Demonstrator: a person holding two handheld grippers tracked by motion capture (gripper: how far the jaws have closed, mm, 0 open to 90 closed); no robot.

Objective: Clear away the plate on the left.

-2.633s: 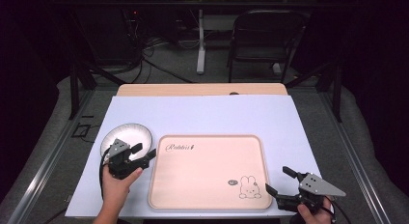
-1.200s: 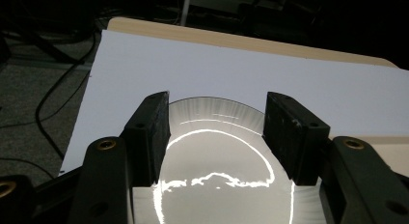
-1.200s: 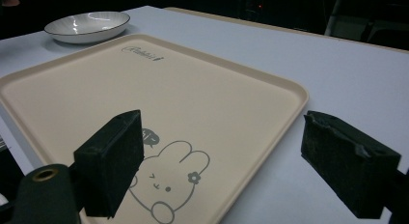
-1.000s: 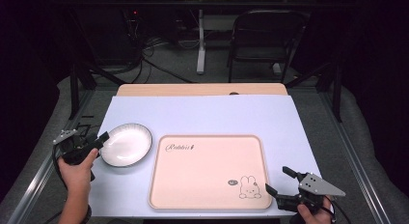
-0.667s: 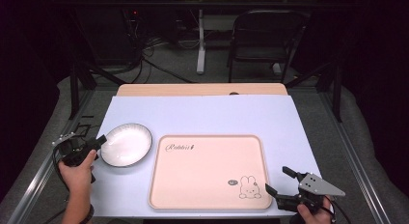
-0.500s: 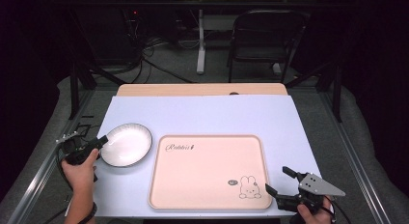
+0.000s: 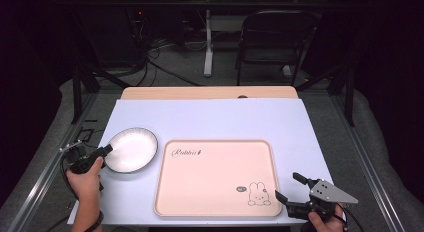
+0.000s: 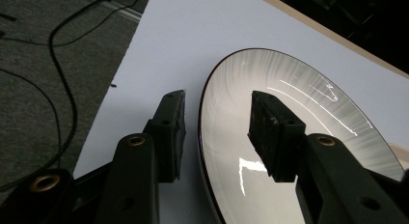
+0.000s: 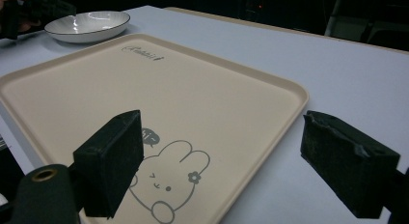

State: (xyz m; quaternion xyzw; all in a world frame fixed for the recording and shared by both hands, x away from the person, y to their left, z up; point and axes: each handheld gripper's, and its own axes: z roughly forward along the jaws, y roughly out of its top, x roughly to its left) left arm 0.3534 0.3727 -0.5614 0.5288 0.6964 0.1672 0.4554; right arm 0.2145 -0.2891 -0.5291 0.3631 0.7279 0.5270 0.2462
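Note:
A white plate (image 7: 131,149) with a dark rim lies on the pale blue mat, left of a beige tray (image 7: 215,179) printed with a rabbit. My left gripper (image 7: 103,152) is at the plate's left edge. In the left gripper view this gripper (image 8: 217,132) is open and straddles the plate (image 8: 308,113) rim, one jaw outside and one over the bowl, with gaps on both sides. My right gripper (image 7: 289,187) is open at the tray's near right corner. The right gripper view has that gripper (image 9: 231,166) spread wide above the tray (image 9: 144,84), with the plate (image 9: 89,23) far off.
The blue mat (image 7: 225,117) covers a wooden table whose far edge (image 7: 210,92) shows. A metal rail (image 7: 35,187) and cables run along the floor at the left. A chair (image 7: 275,37) stands beyond the table.
My left gripper has swung from over the plate's near side out to the table's left edge, then closed in on the plate's left rim. The right gripper has stayed put.

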